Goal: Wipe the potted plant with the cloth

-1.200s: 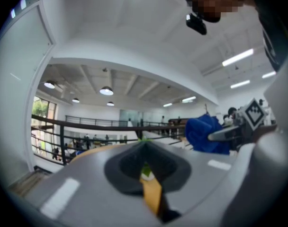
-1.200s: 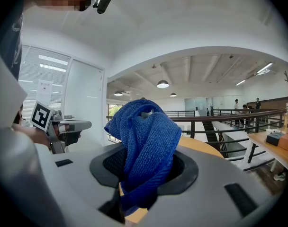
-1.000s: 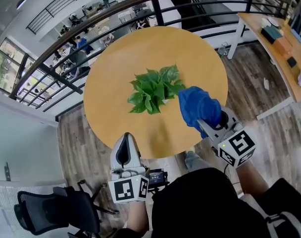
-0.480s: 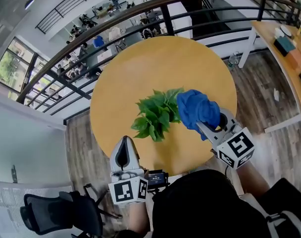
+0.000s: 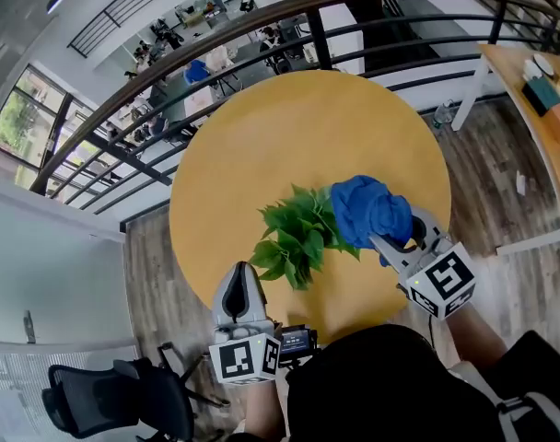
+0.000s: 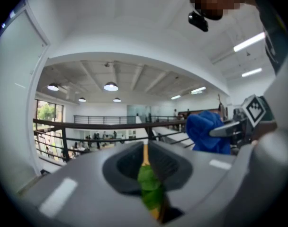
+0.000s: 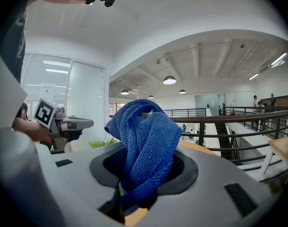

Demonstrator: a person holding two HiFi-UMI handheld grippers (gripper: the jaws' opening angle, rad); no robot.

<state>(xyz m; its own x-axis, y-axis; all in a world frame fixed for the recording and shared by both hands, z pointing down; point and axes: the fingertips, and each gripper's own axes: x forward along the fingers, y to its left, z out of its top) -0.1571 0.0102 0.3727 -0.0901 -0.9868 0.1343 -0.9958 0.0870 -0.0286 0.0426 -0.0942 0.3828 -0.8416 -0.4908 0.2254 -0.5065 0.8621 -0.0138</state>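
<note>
R gripper (image 5: 379,236): jaws are clamped on a bunched blue cloth (image 5: 367,210), which is held at the right side of the plant (image 5: 297,238); contact can't be confirmed. L gripper (image 5: 239,280): jaws are pressed together, w/ the tip just beside the near leaves. The plant is located on the round tabletop (image 5: 289,127), toward its near edge.

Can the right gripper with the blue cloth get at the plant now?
Probably yes: the right gripper, shut on the cloth, is at the right edge of the plant in the head view, nothing between them.
</note>
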